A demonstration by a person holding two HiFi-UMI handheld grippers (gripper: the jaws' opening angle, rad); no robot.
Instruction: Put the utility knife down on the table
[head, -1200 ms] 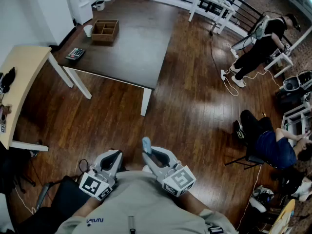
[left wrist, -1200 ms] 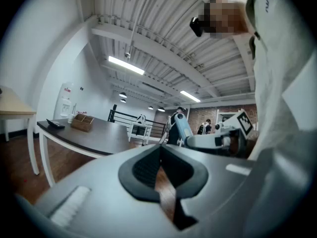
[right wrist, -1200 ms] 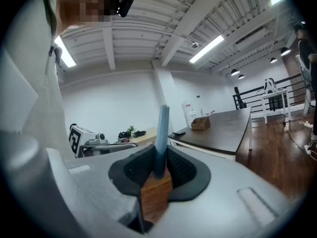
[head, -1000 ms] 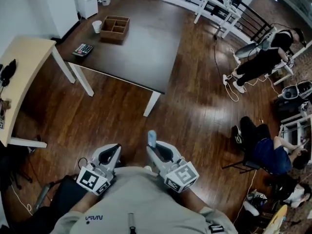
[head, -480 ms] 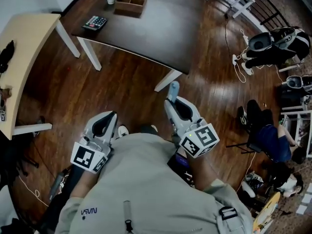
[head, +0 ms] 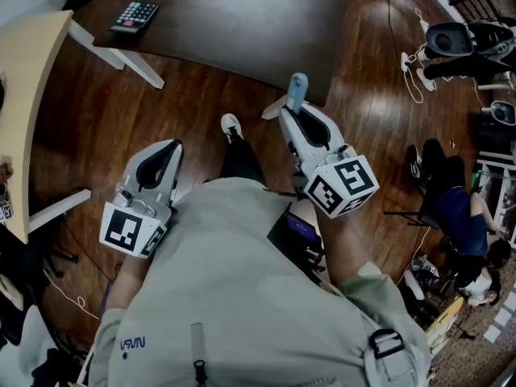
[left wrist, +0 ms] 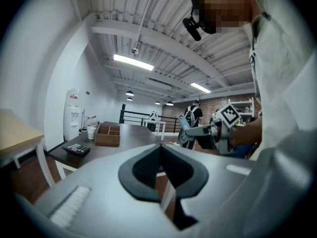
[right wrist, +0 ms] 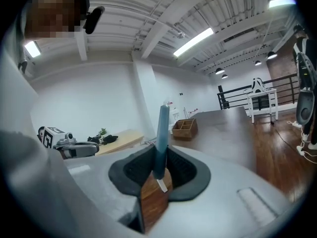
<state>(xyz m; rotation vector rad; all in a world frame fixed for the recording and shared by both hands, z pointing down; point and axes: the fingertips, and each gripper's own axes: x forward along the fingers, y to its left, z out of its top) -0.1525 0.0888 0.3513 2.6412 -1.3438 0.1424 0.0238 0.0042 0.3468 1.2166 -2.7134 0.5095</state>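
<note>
My right gripper [head: 292, 113] is clamping the one knife [head: 297, 89] between its pads, jaws parted only by the handle's width; its long axis is running along the jaws, the free end pointing out past the tips toward the table [head: 266, 22], in the air near its edge. My left gripper [head: 165, 147] is holding nothing, jaws together; one calculator [head: 134, 16] and one box [left wrist: 108, 134] are sitting on the table.

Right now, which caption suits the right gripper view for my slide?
The right gripper holds a slim blue utility knife upright, with the dark brown wooden table ahead.
</note>
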